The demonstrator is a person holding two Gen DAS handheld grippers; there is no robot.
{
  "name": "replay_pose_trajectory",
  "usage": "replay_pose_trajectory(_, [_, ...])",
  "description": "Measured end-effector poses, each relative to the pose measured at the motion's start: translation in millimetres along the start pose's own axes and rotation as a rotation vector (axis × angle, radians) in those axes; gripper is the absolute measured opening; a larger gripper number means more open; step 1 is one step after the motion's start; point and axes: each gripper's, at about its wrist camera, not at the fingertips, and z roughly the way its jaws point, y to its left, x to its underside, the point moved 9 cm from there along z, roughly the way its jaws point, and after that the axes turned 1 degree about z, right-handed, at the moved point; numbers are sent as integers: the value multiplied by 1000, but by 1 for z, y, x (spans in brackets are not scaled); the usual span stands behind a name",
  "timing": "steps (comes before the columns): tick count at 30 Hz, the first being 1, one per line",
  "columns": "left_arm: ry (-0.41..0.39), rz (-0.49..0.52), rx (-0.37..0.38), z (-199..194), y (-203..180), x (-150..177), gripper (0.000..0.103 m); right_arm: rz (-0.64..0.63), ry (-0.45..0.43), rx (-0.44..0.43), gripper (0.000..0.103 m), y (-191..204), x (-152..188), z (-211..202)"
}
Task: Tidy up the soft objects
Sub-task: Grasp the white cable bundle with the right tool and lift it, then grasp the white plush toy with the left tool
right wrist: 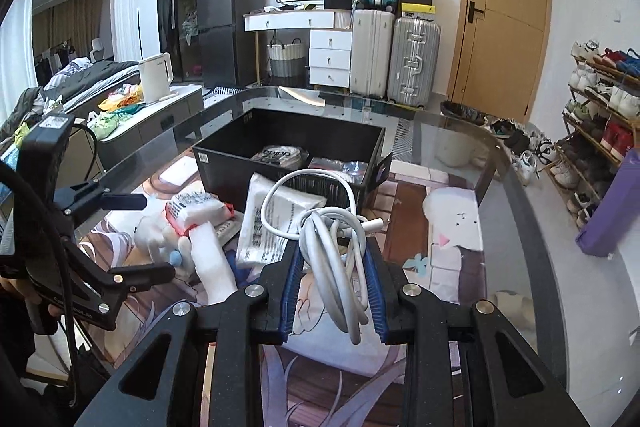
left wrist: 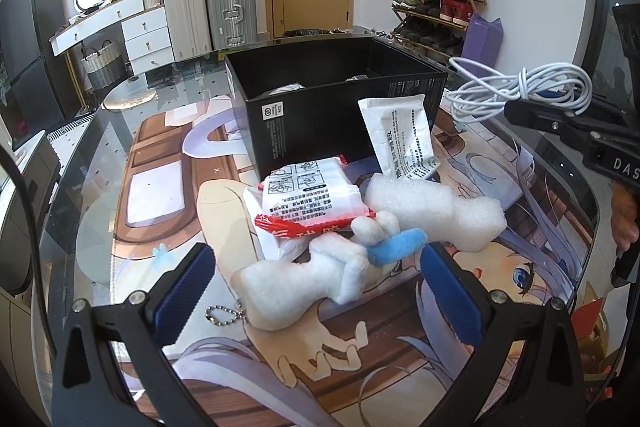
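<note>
The right gripper (right wrist: 334, 285) is clamped on a bundled white cable (right wrist: 336, 255), its blue pads (right wrist: 291, 291) pressing the coil from both sides; the bundle is held clear of the table, with loops standing above the jaws, which suggests it is being carried toward the black box (right wrist: 288, 147) just ahead. That box sits open-topped on the printed mat (left wrist: 168, 187) and already contains a few packaged items, so it appears to serve as the collection point. The left gripper (left wrist: 316, 291) stands wide open, low over the mat, its pads either side of a white plush keychain (left wrist: 304, 279) without touching it; this looks like a set-up for the next pickup. Awaiting sorting beside the plush are a red-edged packet (left wrist: 308, 195), a white foam piece (left wrist: 432, 211) and a white sachet (left wrist: 400, 135) leaning against the box wall. These remaining items lie clustered and partly overlapping, close in front of the box.
</note>
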Motion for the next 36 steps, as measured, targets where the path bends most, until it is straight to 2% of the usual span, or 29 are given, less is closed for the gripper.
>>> replay_pose_trajectory(15, [119,-63,4,13,1,14,103,7,-16,-3,30,-2,-3,-7])
replay_pose_trajectory(24, [114,-134,0,18,10,12,103,5,-12,-9,30,0,-2,-6])
replay_pose_trajectory(30, [109,-138,-6,18,11,12,102,1,-6,-15,30,2,-1,-5])
replay_pose_trajectory(33, [106,-130,-5,17,9,12,99,1,-5,-16,30,2,0,-5])
replay_pose_trajectory(36, [102,-106,-12,16,7,11,92,0,-5,-15,30,2,0,-5])
